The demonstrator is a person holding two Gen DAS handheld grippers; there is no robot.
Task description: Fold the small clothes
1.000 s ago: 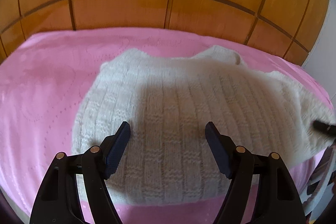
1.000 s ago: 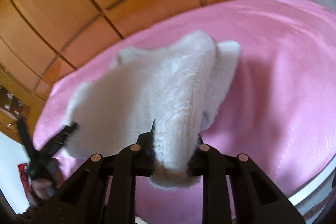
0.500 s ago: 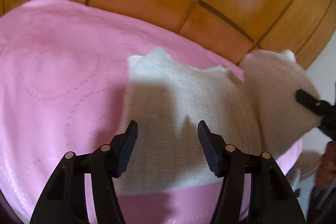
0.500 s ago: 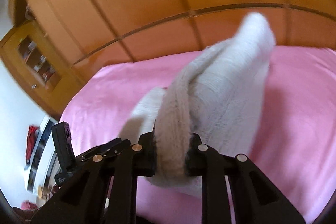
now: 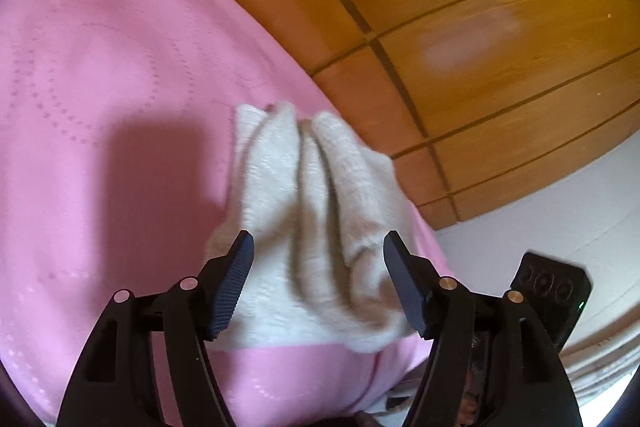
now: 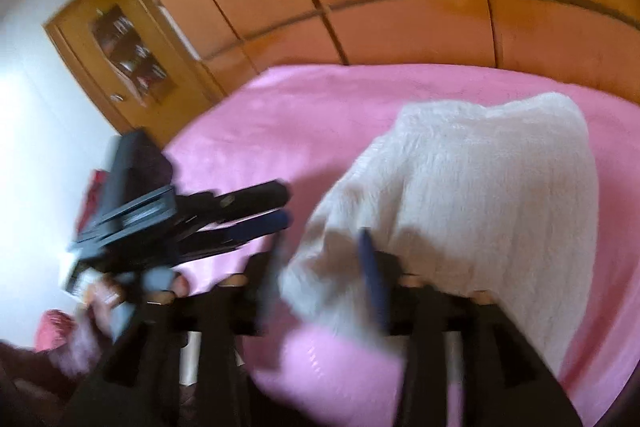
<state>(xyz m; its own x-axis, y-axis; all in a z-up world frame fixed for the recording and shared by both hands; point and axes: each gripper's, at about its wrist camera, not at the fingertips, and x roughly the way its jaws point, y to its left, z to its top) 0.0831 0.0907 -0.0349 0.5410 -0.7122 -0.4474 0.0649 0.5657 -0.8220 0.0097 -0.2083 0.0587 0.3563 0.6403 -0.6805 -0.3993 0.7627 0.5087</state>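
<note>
A small cream knitted sweater lies bunched in folds near the front edge of a pink bed cover. My left gripper is open and empty, its pads to either side of the sweater's near end. In the right wrist view the sweater lies folded over on the cover. My right gripper is open, blurred by motion, with the sweater's near edge between its fingers. The left gripper shows at the left of that view.
A wooden panelled wardrobe runs behind the bed. A wooden glass-door cabinet stands at the left in the right wrist view. The bed's front edge lies just below both grippers. A white wall is at the right.
My right gripper has swung the sweater over and opened, letting it go onto the bed. The left gripper has turned right, staying open. The sweater went from spread flat to folded and bunched.
</note>
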